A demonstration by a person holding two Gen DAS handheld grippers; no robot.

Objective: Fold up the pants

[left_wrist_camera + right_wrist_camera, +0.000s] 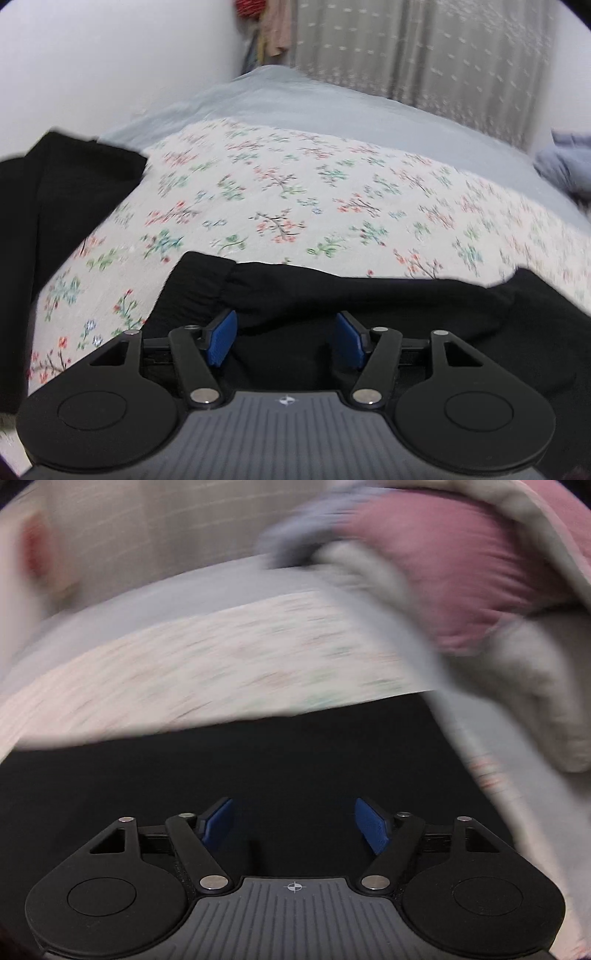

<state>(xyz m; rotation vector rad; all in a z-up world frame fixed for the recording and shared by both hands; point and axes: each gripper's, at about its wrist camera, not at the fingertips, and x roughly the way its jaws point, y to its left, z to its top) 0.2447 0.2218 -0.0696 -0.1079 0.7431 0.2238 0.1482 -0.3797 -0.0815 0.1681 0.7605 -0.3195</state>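
Observation:
The black pants [369,302] lie on a floral bedsheet [295,192]. In the left wrist view the elastic waistband edge runs just ahead of my left gripper [286,336], which is open with its blue pads [221,338] over the black cloth. More black cloth [55,206] lies at the far left. In the right wrist view the picture is blurred; my right gripper [295,823] is open over the black pants [258,768], holding nothing.
A pale blue sheet [332,99] covers the far bed, with a curtain [424,48] and hanging clothes [273,29] behind. In the right wrist view a pink pillow [461,568] and a grey-white blanket [546,686] lie at the right.

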